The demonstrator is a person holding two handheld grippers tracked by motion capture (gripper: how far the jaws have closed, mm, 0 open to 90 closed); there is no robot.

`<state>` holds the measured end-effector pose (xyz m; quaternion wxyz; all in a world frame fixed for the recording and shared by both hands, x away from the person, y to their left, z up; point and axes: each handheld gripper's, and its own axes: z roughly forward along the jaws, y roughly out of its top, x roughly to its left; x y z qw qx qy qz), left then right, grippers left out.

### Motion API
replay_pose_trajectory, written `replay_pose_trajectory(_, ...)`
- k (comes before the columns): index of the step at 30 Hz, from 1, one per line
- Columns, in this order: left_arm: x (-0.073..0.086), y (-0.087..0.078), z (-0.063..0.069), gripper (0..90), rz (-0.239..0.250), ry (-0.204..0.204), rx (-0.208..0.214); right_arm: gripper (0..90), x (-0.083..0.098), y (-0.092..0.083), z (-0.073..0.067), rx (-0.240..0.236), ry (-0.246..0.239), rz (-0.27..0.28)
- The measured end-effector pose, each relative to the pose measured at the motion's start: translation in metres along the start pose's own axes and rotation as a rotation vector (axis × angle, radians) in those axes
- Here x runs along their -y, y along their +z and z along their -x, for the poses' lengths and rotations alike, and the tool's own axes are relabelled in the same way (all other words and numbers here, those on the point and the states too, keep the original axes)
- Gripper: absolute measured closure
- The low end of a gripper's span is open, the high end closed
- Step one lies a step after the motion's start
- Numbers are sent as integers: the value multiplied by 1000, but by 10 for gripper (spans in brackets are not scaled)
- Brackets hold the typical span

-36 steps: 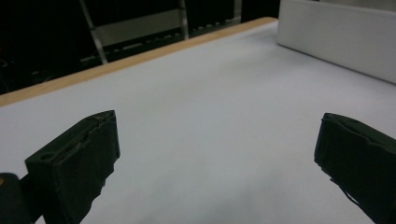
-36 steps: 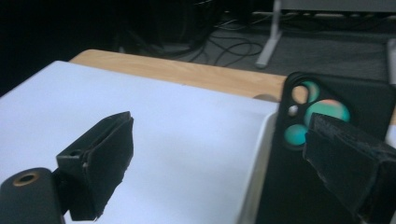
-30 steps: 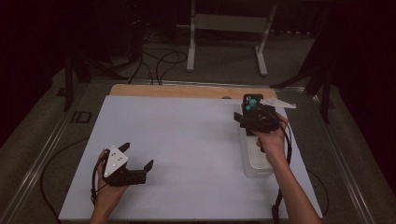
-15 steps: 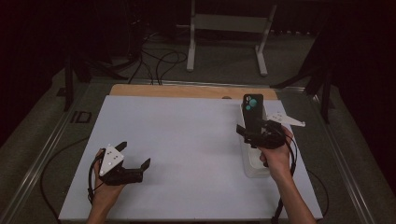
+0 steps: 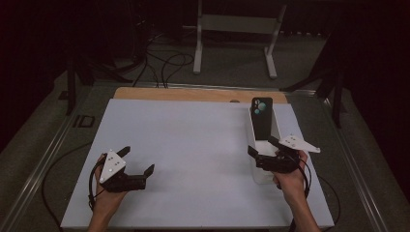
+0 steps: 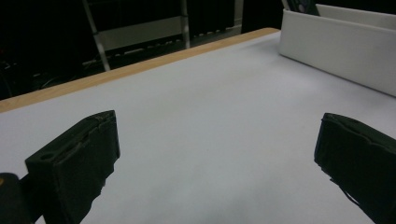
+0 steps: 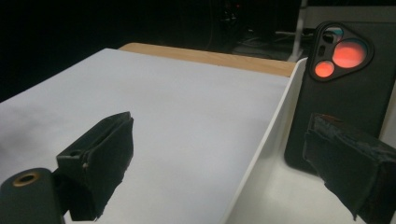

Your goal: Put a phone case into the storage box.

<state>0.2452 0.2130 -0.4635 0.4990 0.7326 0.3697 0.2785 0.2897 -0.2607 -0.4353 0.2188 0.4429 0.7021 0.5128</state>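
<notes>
On the white-covered table (image 5: 193, 145), a narrow white tray (image 5: 261, 130) lies lengthwise away from the person, a black phone (image 5: 261, 118) propped upright at its far end. The right gripper (image 5: 267, 153), jaws apart, hovers over the tray's near end, the phone straight ahead. The left gripper (image 5: 138, 162), also spread wide, rests well apart.

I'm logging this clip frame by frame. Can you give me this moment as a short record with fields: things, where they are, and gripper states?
phone: black phone leaning upright inside the white bin, camera lenses up
bin place: right side of the white table
right gripper: open, at the bin's near end, one jaw on either side of the bin's wall
left gripper: open, low over the bare table, near left
</notes>
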Motion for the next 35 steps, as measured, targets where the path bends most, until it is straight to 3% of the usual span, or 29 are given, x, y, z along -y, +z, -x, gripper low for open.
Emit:
replay_pose_trajectory(10, 2, -1, 1, 7, 2, 13, 6, 86, 26, -12, -1, -50, -32, 38)
replay_pose_trajectory(20, 6, -3, 1, 7, 8, 11, -4, 86, 46, -16, -5, -24, -109, 35)
replay_pose_trajectory(35, 9, -3, -1, 7, 4, 5, -21, 86, 52, -27, -6, -21, -123, 66)
